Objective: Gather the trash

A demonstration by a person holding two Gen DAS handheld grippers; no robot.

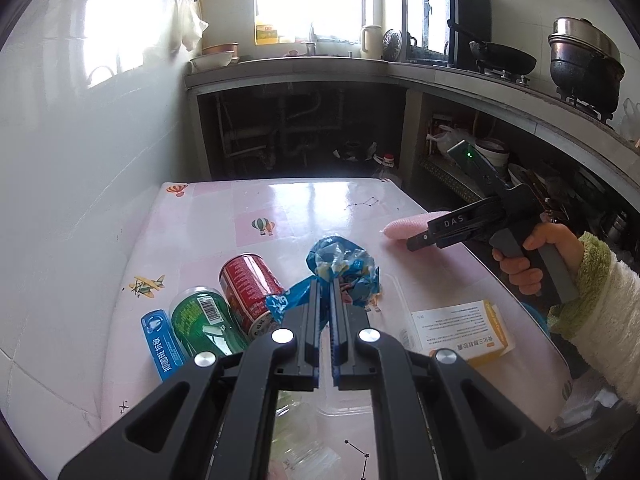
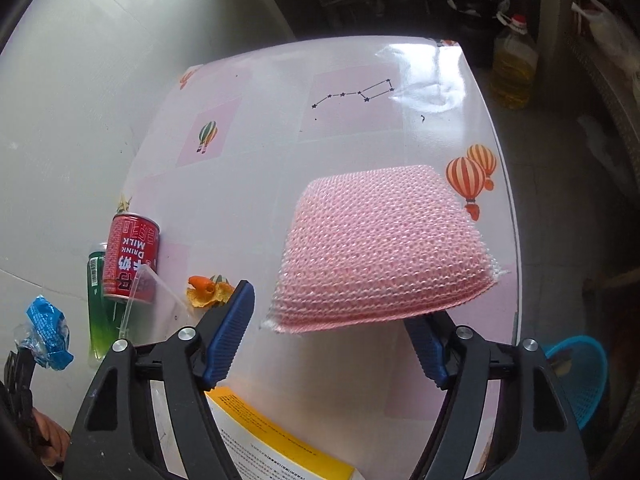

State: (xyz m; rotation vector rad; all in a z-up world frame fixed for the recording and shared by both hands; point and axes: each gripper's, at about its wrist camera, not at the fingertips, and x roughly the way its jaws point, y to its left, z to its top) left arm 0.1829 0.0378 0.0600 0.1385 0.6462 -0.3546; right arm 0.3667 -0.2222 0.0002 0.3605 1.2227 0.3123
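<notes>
Wrapper (image 1: 340, 268) pinched in left tongs (image 1: 326, 292), box (image 1: 460, 332) partly hidden

1. Crumpled blue wrapper (image 1: 340, 268): shiny plastic, bunched up, pinched between the shut jaws of the left hand-held gripper (image 1: 326, 280) above the desk (image 1: 280, 208).
2. Red can (image 1: 250, 284): on its side on the desk, white print, touching the green can.
3. Green can (image 1: 206, 322): on its side, barcode up, between the red can and a flat blue packet (image 1: 162, 344).
4. Orange peel (image 2: 208, 290): curled scraps near the red can.
</notes>
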